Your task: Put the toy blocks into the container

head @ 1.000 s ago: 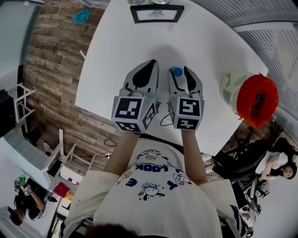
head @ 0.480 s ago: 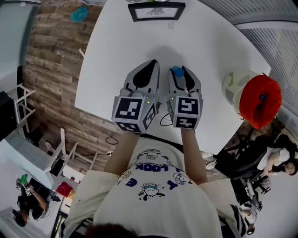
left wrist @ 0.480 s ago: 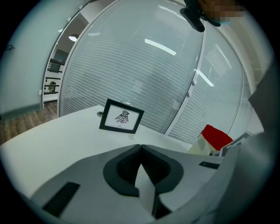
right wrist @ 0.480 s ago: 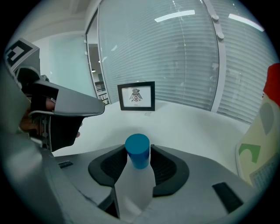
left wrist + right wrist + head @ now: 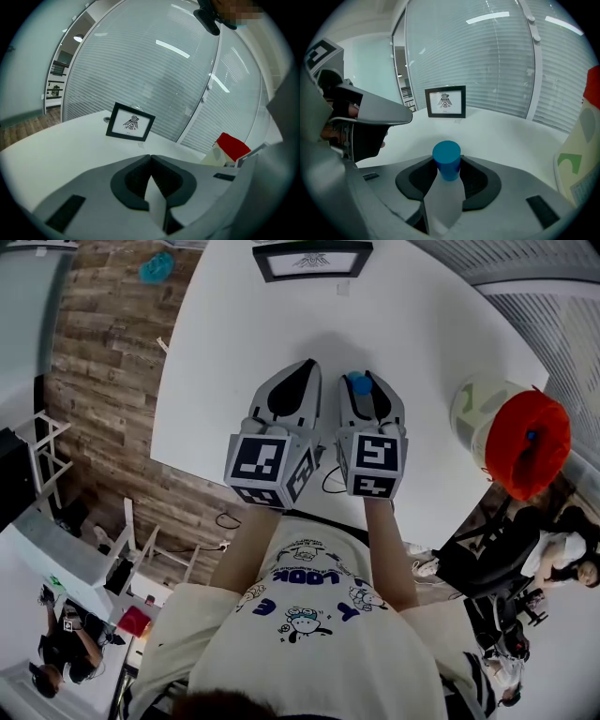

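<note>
**Jaws closing on an upright block, container off to the right**

Jaws of the right gripper point(image 5: 362, 395) are closing on the blue block point(image 5: 446, 159). The block stands between them at 12 o'clock, dead ahead on the gripper's own line. In the right gripper view the black pads look to be meeting its two sides. It is a short cylinder on end on the white table point(image 5: 281, 315), with its long axis vertical and its round top face showing. The pinch therefore goes across the round, which I judge a fair hold as long as the block stays plumb.

Beside it at 9 o'clock, the left gripper point(image 5: 298, 381) has its jaws pressed together on nothing.

The coming move turns on where the container point(image 5: 525, 442) lies. With its red lining, it sits at the table's edge between 3 and 4 o'clock from the right gripper, well apart from the block. The right gripper is the nearer of the two and already has the block, so the carry is most likely a lift and a sweep rightward. The left gripper has no part in it.
</note>
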The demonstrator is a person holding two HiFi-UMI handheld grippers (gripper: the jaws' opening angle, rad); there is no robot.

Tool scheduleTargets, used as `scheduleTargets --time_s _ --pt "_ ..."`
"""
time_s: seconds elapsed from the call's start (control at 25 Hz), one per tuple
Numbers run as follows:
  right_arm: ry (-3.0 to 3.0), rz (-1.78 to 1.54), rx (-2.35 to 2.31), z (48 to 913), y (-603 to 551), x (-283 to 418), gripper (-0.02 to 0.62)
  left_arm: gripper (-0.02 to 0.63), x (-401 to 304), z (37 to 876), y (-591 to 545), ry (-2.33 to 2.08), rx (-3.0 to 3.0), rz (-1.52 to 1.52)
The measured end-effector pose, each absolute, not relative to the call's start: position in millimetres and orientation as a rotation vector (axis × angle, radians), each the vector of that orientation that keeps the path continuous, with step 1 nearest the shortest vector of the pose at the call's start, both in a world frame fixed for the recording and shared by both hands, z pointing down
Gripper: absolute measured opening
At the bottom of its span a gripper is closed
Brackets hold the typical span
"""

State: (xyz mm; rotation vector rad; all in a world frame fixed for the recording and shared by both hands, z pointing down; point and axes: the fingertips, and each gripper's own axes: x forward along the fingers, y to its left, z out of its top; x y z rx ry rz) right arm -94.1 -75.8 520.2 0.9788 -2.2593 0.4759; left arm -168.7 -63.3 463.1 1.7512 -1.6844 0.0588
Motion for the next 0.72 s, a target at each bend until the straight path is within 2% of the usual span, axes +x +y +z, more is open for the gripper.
scheduleTargets --time_s 0.72 --pt "-2.283 0.503 1.020 506 -79 -86 0.144 0.031 -159 457 -69 -1.676 1.787 0.070"
